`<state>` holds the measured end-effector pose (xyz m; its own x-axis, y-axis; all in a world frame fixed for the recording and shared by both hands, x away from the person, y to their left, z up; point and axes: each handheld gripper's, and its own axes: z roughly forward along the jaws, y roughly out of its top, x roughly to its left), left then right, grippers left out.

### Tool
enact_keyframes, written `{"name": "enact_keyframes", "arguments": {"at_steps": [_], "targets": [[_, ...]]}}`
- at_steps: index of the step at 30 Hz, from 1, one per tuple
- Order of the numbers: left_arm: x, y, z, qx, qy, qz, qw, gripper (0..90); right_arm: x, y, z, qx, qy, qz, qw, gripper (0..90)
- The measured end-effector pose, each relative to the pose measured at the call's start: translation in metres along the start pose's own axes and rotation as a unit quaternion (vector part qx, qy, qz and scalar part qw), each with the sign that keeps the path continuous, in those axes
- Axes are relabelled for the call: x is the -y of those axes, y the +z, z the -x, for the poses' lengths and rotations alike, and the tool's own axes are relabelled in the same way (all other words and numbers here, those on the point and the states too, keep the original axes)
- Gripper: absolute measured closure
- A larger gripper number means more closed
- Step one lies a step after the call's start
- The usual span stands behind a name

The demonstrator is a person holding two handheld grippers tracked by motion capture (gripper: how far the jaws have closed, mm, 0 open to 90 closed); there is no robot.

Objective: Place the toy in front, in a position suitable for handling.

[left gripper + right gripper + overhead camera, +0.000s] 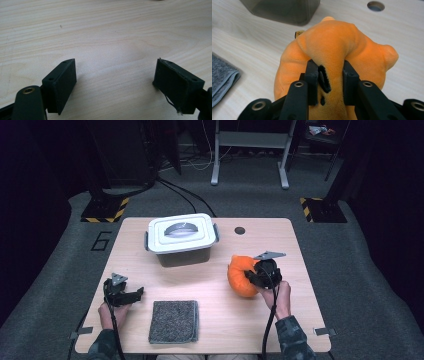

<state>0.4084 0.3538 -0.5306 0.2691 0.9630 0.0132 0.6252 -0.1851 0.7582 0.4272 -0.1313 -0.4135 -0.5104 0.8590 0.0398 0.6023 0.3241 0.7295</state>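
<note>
Your right gripper (329,83) pinches only fold of orange plush (332,47); soft fabric may slip on lift. Left gripper (115,85) open, idle over bench (105,30). Box (181,239) lid shut, so no drop-in yet.

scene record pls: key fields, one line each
surface: wooden table
held: orange plush, pinched by right hand-held gripper
right hand-held gripper: shut on plush, right of table centre
left hand-held gripper: open, over bare wood near the left edge
box: lidded, grey, at back, handle folded down
cloth: grey, folded, front centre, untouched
hole: in tabletop, right of box
</note>
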Motion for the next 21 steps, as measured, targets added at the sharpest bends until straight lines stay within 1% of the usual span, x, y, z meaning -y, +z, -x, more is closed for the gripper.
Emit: {"name": "enact_keyframes", "arguments": {"at_steps": [2, 3, 6, 7, 9, 12, 14, 17, 18, 19, 20, 21], "targets": [[0.000, 0.000, 0.000, 0.000, -0.001, 0.000, 1.0000, 17.9, -0.008, 0.004, 0.004, -0.003, -0.011, 0.002, 0.9999, 71.7], [0.000, 0.000, 0.000, 0.000, -0.001, 0.000, 1.0000, 17.9, -0.012, 0.006, 0.005, -0.003, -0.011, -0.001, 0.9999, 71.6], [0.000, 0.000, 0.000, 0.000, 0.000, 0.000, 1.0000, 17.9, -0.020, 0.014, 0.010, -0.006, -0.033, -0.003, 0.9994, 71.1], [0.000, 0.000, 0.000, 0.000, 0.000, 0.000, 1.0000, 17.9, -0.022, 0.017, 0.011, -0.009, -0.035, -0.004, 0.9993, 70.9], [0.000, 0.000, 0.000, 0.000, -0.001, 0.000, 1.0000, 17.9, -0.026, 0.024, 0.012, -0.015, -0.048, -0.005, 0.9987, 70.5], [0.000, 0.000, 0.000, 0.000, 0.000, 0.000, 1.0000, 17.9, -0.030, 0.034, 0.012, -0.017, -0.058, -0.007, 0.9981, 70.3], [0.000, 0.000, 0.000, 0.000, 0.000, 0.000, 1.0000, 17.9, -0.032, 0.041, 0.012, -0.020, -0.055, -0.012, 0.9982, 69.9], [0.000, 0.000, 0.000, 0.000, 0.000, 0.000, 1.0000, 17.9, -0.031, 0.054, 0.015, -0.020, -0.049, -0.011, 0.9985, 68.8], [0.000, 0.000, 0.000, 0.000, 0.000, 0.000, 1.0000, 17.9, -0.029, 0.058, 0.016, -0.020, -0.046, -0.018, 0.9986, 68.1], [0.000, 0.000, 0.000, 0.000, 0.000, 0.000, 1.0000, 17.9, -0.029, 0.058, 0.016, -0.020, -0.046, -0.018, 0.9986, 68.1], [0.000, 0.000, 0.000, 0.000, 0.000, 0.000, 1.0000, 17.9, -0.024, 0.068, 0.017, -0.019, -0.051, -0.030, 0.9981, 65.4], [0.000, 0.000, 0.000, 0.000, 0.000, 0.000, 1.0000, 17.9, -0.021, 0.070, 0.018, -0.017, -0.046, -0.021, 0.9986, 63.9]]}}
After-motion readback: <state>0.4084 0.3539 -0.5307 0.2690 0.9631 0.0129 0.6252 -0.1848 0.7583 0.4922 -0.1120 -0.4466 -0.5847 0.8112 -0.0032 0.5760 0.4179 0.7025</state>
